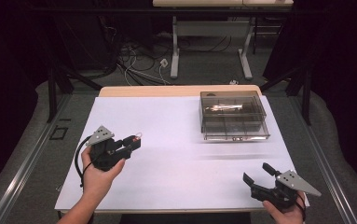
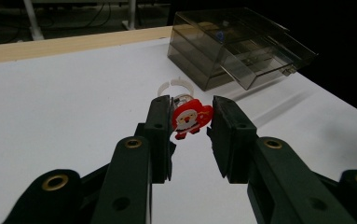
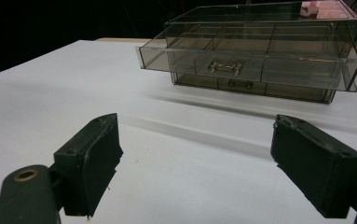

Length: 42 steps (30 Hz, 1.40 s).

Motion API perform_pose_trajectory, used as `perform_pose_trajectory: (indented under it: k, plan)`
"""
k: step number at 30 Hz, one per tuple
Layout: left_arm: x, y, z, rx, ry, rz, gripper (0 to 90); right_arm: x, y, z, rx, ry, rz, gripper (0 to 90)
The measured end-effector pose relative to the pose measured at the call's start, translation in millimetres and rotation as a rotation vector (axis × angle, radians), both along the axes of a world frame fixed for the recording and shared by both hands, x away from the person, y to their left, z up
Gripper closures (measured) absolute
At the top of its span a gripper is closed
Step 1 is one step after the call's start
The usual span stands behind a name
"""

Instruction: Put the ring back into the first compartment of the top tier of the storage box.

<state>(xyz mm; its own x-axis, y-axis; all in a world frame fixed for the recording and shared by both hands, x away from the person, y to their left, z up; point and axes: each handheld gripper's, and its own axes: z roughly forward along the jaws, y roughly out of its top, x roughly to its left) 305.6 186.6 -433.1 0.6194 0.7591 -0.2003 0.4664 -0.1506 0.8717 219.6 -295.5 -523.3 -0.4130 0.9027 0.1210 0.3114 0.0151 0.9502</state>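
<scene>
1. Red and white plastic sits between the jaws of the left gripper (image 2: 191, 122): a small Santa Claus ring (image 2: 191, 119), its flat figure facing the gripper camera and its pale open band (image 2: 175, 86) reaching away beyond the jaw tips. The figure rests against the left jaw, while a sliver of gap shows at the other jaw, so the jaws are narrowed around it; whether it is firmly pinched I cannot tell. In the high view the left gripper (image 1: 132, 142) is at the near left of the white surface (image 1: 181, 140), with the ring (image 1: 138, 136) at its tip.

2. Held by the edges of the figure, the ring probably stays steady with its band free for setting down in a compartment.

3. The Santa stands nearly upright, leaning a little to its right, with its long axis running head to foot. The band's axis points forward toward the drawer box (image 2: 239, 44).

4. The right gripper (image 1: 256, 177) rests low at the near right corner, its jaws spread wide and holding nothing. It faces the box, seemingly ready to handle the drawer.

5. Farthest off, at the right rear of the surface, the smoky transparent drawer box (image 1: 232, 114) has its upper drawer (image 3: 255, 65) pulled out, with dividers and handle (image 3: 224, 67) visible. That looks like the ring's destination.
</scene>
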Motion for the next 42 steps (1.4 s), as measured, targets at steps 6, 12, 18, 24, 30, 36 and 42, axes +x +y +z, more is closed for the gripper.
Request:
perform_pose_trajectory:
  k: [6,12,18,24,30,36,42]
  plan:
    - [9.4,-19.4,9.1,0.013,-0.006,-0.04,68.7,0.5,-0.7,-0.2,-0.001,-0.007,0.002,15.2]
    - [18.2,-39.0,16.2,0.024,-0.014,-0.078,68.7,0.2,-0.9,0.0,-0.001,-0.005,0.004,15.2]
    - [24.4,-57.8,22.2,0.036,-0.016,-0.11,68.7,0.0,-1.2,0.0,0.001,-0.003,0.002,15.2]
    - [28.8,-67.1,26.2,0.027,-0.022,-0.112,68.7,0.0,-1.0,0.1,0.001,-0.006,0.006,15.2]
    - [37.8,-74.8,28.2,-0.009,-0.008,-0.118,68.8,0.1,-1.2,0.1,0.001,-0.005,0.005,15.2]
    - [49.9,-86.5,31.1,-0.037,0.012,-0.118,68.8,-0.3,-1.7,0.5,-0.002,-0.002,0.007,15.2]
    - [58.3,-96.5,32.4,-0.032,0.016,-0.118,68.8,-0.4,-1.7,0.4,0.005,-0.005,0.004,15.2]
